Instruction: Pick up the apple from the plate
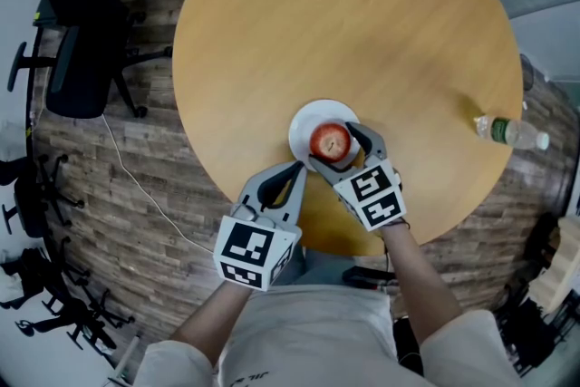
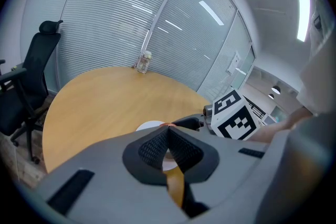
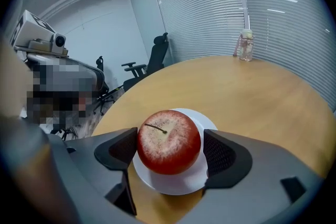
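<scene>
R gripper (image 1: 344,151), jaws spread either side of apple (image 3: 169,141) on plate (image 3: 195,180) nr table's (image 1: 362,32) near edge, set to pinch; L gripper (image 1: 299,169) pressed together, idle.

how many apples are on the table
1. The apple sits on the white plate, between the open jaws of the right gripper. No other apple shows in any view.

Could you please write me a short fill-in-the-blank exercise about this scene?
The apple rests on a white ____.
The right gripper has its jaws open on either side of the ____.
The left gripper has its jaws ____, with nothing between them.
A clear bottle stands on the round wooden ____.
Missing words: plate; apple; shut; table.
</scene>
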The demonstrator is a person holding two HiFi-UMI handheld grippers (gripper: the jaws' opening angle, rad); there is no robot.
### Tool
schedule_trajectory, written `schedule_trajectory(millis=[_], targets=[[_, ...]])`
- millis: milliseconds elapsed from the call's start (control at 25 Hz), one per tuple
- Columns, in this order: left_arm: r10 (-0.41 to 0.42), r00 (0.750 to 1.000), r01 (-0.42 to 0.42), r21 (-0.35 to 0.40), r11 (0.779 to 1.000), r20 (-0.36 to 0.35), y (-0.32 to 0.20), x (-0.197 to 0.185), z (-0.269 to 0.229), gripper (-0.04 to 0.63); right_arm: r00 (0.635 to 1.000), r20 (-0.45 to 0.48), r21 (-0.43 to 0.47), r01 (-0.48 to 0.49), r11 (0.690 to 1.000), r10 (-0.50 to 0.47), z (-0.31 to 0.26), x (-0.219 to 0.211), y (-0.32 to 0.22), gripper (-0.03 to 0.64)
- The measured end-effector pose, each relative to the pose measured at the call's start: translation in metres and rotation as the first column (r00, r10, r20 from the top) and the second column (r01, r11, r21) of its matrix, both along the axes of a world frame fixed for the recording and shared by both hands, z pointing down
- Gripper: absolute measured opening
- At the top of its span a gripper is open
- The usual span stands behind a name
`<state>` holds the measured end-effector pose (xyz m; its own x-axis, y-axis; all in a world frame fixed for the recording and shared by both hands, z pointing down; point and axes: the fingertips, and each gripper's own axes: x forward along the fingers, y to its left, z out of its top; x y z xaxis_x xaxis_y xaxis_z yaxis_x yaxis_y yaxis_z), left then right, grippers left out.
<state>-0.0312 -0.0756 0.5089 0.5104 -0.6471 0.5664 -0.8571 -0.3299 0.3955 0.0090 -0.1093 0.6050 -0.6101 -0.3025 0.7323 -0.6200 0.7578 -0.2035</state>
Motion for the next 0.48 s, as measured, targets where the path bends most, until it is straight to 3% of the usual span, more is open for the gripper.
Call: schedule_trajectory(millis=[480], targets=[[-0.009, 1.0, 0.009, -0.008, 1.0, 0.0, -0.0006, -0.0037, 0.0021, 0.003, 1.0, 0.004, -0.009, 0.008, 1.0, -0.008, 0.0014, -0.0035, -0.001, 0.385]])
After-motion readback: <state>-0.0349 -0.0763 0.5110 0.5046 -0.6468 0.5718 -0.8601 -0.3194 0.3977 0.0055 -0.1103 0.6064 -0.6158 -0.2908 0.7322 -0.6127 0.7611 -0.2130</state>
